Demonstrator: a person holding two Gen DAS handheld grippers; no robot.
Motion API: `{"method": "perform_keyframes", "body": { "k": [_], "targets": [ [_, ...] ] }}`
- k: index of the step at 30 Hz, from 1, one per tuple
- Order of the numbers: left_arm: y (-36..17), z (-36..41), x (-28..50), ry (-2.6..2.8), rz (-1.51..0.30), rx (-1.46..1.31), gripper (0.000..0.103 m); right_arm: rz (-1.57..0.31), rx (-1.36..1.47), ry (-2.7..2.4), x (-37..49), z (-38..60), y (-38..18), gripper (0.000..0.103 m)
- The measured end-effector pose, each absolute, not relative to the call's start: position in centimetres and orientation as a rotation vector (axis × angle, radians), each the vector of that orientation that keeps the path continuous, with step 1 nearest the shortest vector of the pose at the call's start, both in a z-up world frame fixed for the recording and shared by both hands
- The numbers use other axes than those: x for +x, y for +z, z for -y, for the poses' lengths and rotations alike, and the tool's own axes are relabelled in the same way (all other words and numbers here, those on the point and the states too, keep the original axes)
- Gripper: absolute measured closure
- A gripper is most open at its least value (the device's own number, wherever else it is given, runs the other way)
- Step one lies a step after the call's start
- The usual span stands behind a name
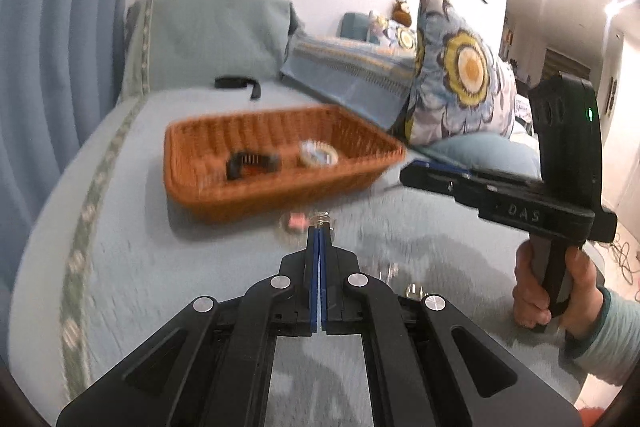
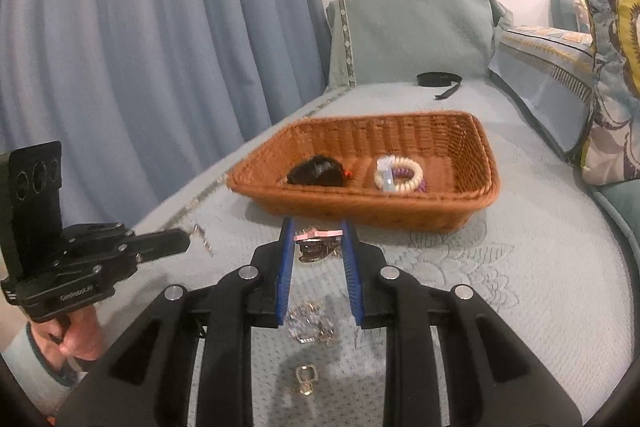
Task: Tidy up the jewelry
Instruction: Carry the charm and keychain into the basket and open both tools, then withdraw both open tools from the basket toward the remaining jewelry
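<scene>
My left gripper point(image 1: 319, 231) is shut, its blue pads pinching a small silver chain piece point(image 1: 321, 217). From the right wrist view the left gripper point(image 2: 187, 239) is at the left, with the chain piece point(image 2: 203, 239) dangling from its tip. My right gripper point(image 2: 317, 229) is shut on a pink hair clip point(image 2: 318, 235), which spans the gap between the pads above the bedspread. The right gripper point(image 1: 402, 177) is held to the right of the orange wicker basket point(image 1: 280, 199) point(image 2: 360, 205). In the basket lie a black hair claw point(image 2: 318, 171) and spiral hair ties point(image 2: 400, 173).
On the blue bedspread under my right gripper lie a clear crystal piece point(image 2: 312, 323) and a gold clasp point(image 2: 306, 379). A blurred pink piece point(image 1: 296, 221) shows by my left tip. A black strap point(image 2: 440, 81) lies behind the basket. A floral cushion point(image 1: 460, 75) stands right, a curtain point(image 2: 140, 47) left.
</scene>
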State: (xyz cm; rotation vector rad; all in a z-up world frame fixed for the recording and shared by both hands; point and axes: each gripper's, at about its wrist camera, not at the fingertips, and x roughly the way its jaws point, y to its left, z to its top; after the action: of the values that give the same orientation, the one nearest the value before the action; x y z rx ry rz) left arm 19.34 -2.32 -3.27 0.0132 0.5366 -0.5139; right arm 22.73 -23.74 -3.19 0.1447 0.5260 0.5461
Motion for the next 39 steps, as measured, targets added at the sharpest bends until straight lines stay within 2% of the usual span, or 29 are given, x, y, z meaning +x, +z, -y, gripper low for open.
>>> {"method": "perform_keyframes", "body": {
  "k": [9,17,29,31,32,33,39],
  "targets": [
    [0.4,2.3,27.0,-0.464,-0.518,-0.046,0.103,-0.583,0.282,0.501,31.0,25.2,-0.7,0.082],
    [-2.3,2.5,33.5,-0.372,-0.606,-0.052,0.103,-0.674,0.266,0.394,36.7,24.4,-3.1,0.082],
    [-4.3,2.3,34.5,-0.348,-0.646,-0.086,0.102,-0.705,0.180,0.360,36.9,23.5,-5.4,0.082],
    [-4.3,2.0,34.2,-0.362,-0.650,-0.102,0.089,-0.714,0.197,0.372,36.6,23.6,-5.3,0.075],
    [-4.2,1.8,33.9,-0.364,-0.645,-0.108,0.077,-0.713,0.207,0.373,36.4,23.8,-5.3,0.063],
    [-3.9,1.4,33.4,-0.364,-0.627,-0.115,0.073,-0.701,0.228,0.376,35.8,24.2,-5.1,0.053],
    [-2.9,-0.4,29.1,-0.409,-0.560,-0.175,0.072,-0.654,0.294,0.417,32.3,25.8,-4.1,0.052]
  ]
}}
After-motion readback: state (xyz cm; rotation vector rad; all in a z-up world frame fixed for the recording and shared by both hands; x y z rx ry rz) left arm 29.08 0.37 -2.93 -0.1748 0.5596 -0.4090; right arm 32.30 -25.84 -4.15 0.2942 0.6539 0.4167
